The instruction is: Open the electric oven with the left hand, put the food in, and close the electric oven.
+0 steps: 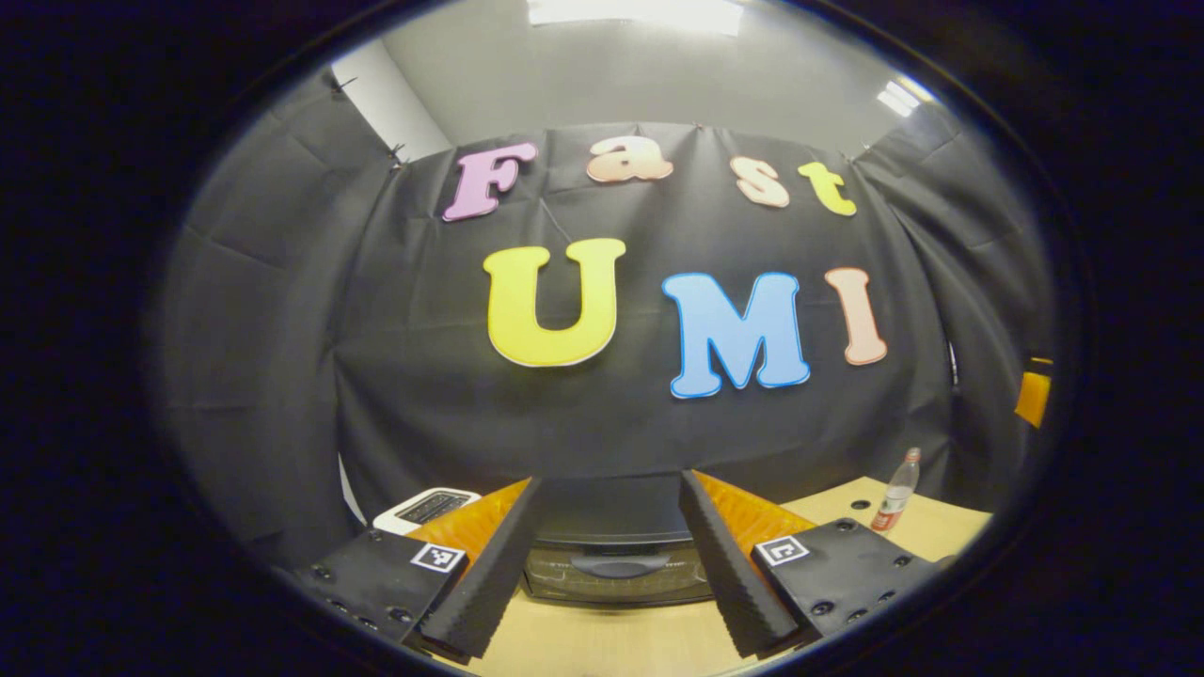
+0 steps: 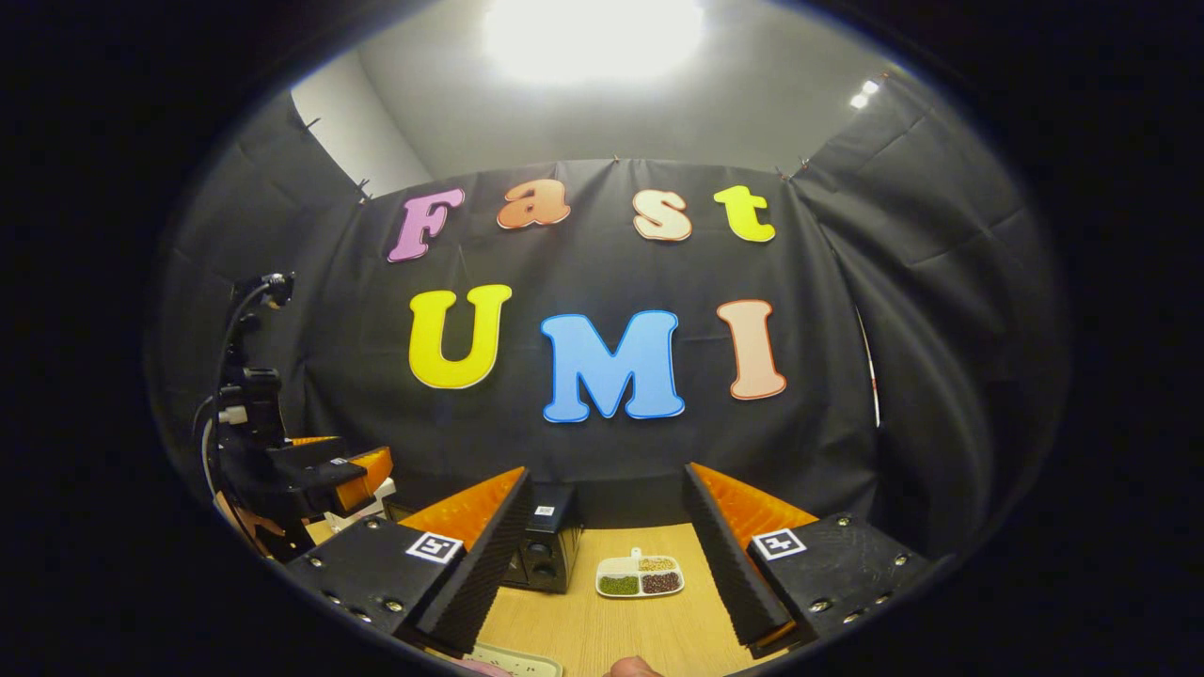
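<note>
My left jaws [image 1: 602,574] stand wide apart with nothing between them, lined up on the electric oven [image 1: 616,564], which sits on the tabletop [image 1: 602,639] just ahead, its door handle [image 1: 621,565] centred in the gap and the door shut. My right jaws [image 2: 602,574] are just as wide and empty, held above the tabletop facing the food tray [image 2: 640,575] (a small white divided dish with green, tan and dark fillings), which lies just right of the oven in the right gripper view.

The risk, as I judge it, is in the handle: it is low and shallow, so I could close above it and slip off, or pull and drag the whole oven forward instead of swinging the door. A bottle [image 1: 895,491] stands off to my right, well clear.

The oven's front lettering and the bottle's label are too small to read.
</note>
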